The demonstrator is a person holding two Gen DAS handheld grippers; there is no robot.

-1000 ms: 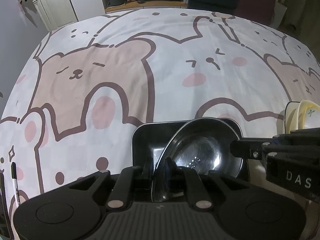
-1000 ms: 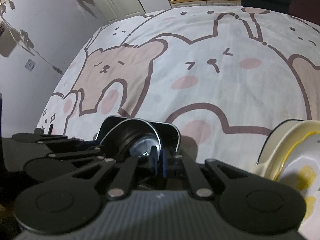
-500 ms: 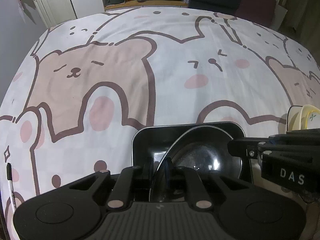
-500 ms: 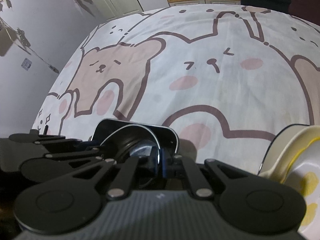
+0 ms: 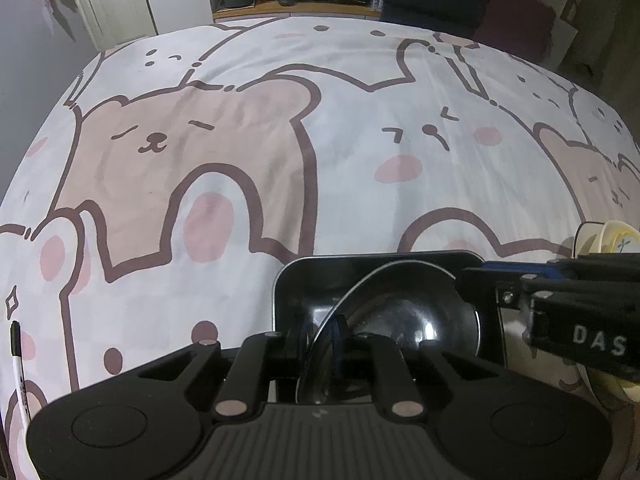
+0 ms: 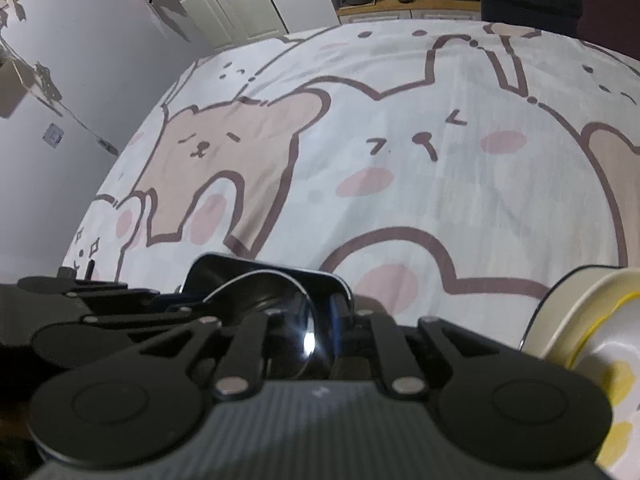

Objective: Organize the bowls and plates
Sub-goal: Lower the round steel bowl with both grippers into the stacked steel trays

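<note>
**A:** Where was the steel bowl (image 5: 400,312) at that point?

**B:** Inside the black square dish (image 5: 360,258), at 6 o'clock on the bear-print cloth (image 5: 320,140) in my left camera. It looked nested, round shape in square, but a bit canted, not flat on the bottom.

**A:** And you had 2 tongs on 1 bowl?

**B:** Yes. The left gripper (image 5: 320,334) straddled the rim at roughly 7 o'clock and the right gripper (image 6: 318,320) straddled it near 3 o'clock. I judged that 2 holds on a thin, slick rim kept it from swinging while it went in.

**A:** How were the right jaws?

**B:** They'd just been opening. Only a narrow gap, but I saw daylight between the blue pad and the rim. The rim sat between the fingers and nothing pinched it.

**A:** The left?

**B:** Nearly closed, rim between the fingers. I couldn't tell whether the pads pressed on the metal or merely flanked it.

**A:** Why that spot for the nesting?

**B:** My guess: dark and metal ware together, pale ware apart. The cream and yellow bowls (image 6: 580,320) stood at 3 o'clock of the dish, near it but apart, leaning on edge.

**A:** Any risk?

**B:** If the bowl hadn't seated, freeing the left side could have let it rock or clatter. I'd have lifted both tongs straight off the rim.

**A:** Anything else around?

**B:** A marker pen (image 5: 18,360) at 8 o'clock on the cloth, well clear.
</note>
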